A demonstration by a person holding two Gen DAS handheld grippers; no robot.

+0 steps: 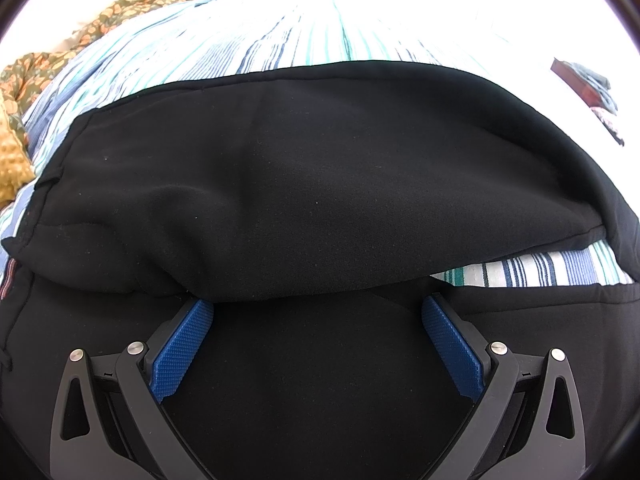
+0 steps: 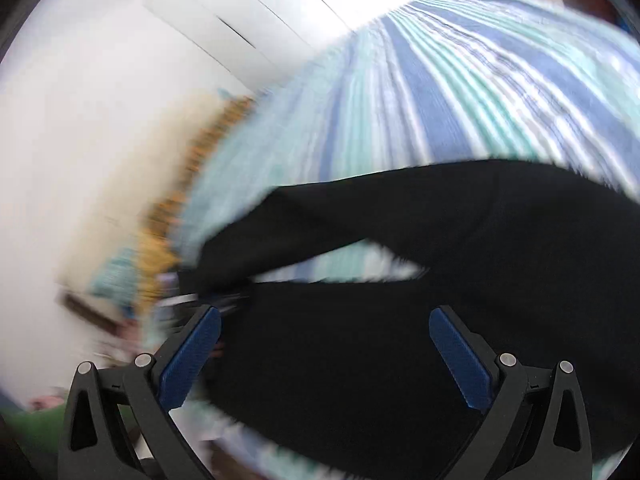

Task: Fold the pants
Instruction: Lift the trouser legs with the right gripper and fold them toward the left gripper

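While the black pants (image 1: 312, 184) lay across the bed (image 1: 280, 36), its blue, teal and white striped cover ran away from me toward a very bright, washed-out far side. At the bed's left edge a mustard and orange patterned cloth (image 1: 24, 92) was bunched against the stripes, and at the far right a dark reddish piece of furniture (image 1: 576, 80) with clothes heaped on it stood off the bed. My right wrist view was badly smeared, but it showed pale panelled doors (image 2: 160, 40) beyond the bed's left side.

Past the upper edge of the pants the cover lay bare, so most of the open room was farther up the bed. One part of the pants was folded over another, leaving a wedge of striped cover (image 1: 540, 272) showing between the two layers on the right. A seamed hem ran down the left edge of the upper layer.

My left hand-held gripper (image 1: 318, 312) stood spread wide and gripped nothing; both blue pads (image 1: 180, 352) were low over the lower layer, their tips under the edge of the folded layer, though I could not tell whether they touched it. My right hand-held gripper (image 2: 324, 320) was likewise spread wide and empty, over black cloth.
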